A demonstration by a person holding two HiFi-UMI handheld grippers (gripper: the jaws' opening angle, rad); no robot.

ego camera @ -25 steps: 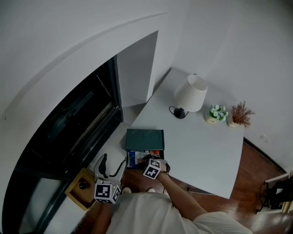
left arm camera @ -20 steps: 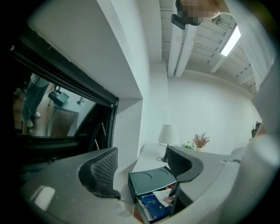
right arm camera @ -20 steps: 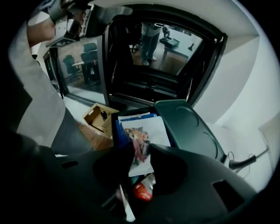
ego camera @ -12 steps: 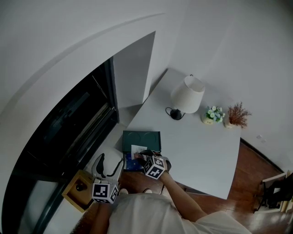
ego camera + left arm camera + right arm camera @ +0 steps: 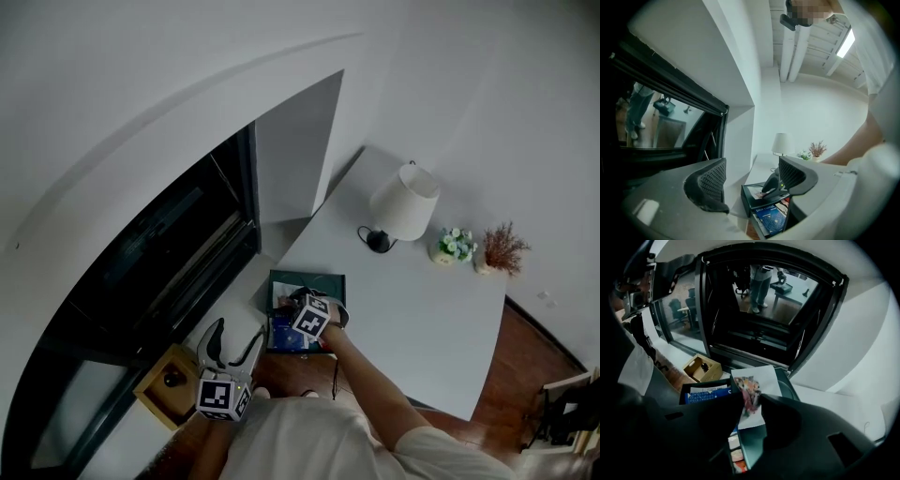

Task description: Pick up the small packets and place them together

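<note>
Pinching a small packet (image 5: 755, 379), the right claw (image 5: 751, 402) hangs over the green box (image 5: 786, 384).

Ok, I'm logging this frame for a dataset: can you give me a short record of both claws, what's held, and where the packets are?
left claw: open, nothing in it, off the table's edge
right claw: shut on white packet with colourful print, held over dark green box
box contents: blue packet and other packets lying inside
table: white, with lamp, flower pot and dried plant at the far end
</note>
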